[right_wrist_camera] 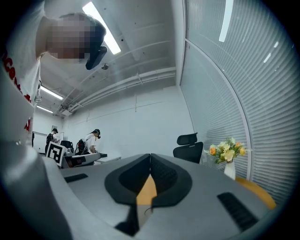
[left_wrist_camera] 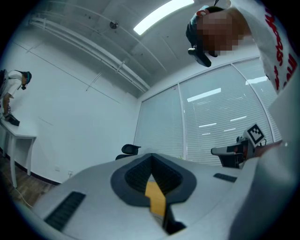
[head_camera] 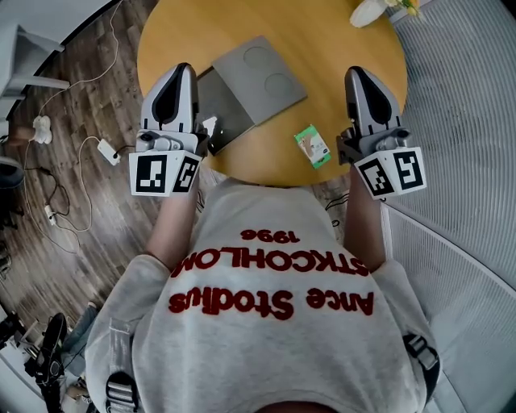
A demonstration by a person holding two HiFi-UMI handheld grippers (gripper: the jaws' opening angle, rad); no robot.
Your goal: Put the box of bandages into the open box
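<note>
The small green and white box of bandages (head_camera: 312,146) lies flat near the front edge of the round wooden table (head_camera: 339,56). The open box (head_camera: 216,109) is grey, and its lid (head_camera: 262,77), with two round recesses, is folded back toward the table's middle. My left gripper (head_camera: 184,71) hovers just left of the open box, and its jaws meet with nothing between them (left_wrist_camera: 151,159). My right gripper (head_camera: 356,74) is to the right of the bandage box, apart from it. It is shut and empty too (right_wrist_camera: 150,157). Both point level across the table.
A white vase of flowers (head_camera: 371,11) stands at the table's far right edge, also seen in the right gripper view as flowers (right_wrist_camera: 228,151). Cables and a power adapter (head_camera: 107,150) lie on the wooden floor at left. Grey carpet (head_camera: 468,97) is at right. Two people (right_wrist_camera: 93,140) work at a distant desk.
</note>
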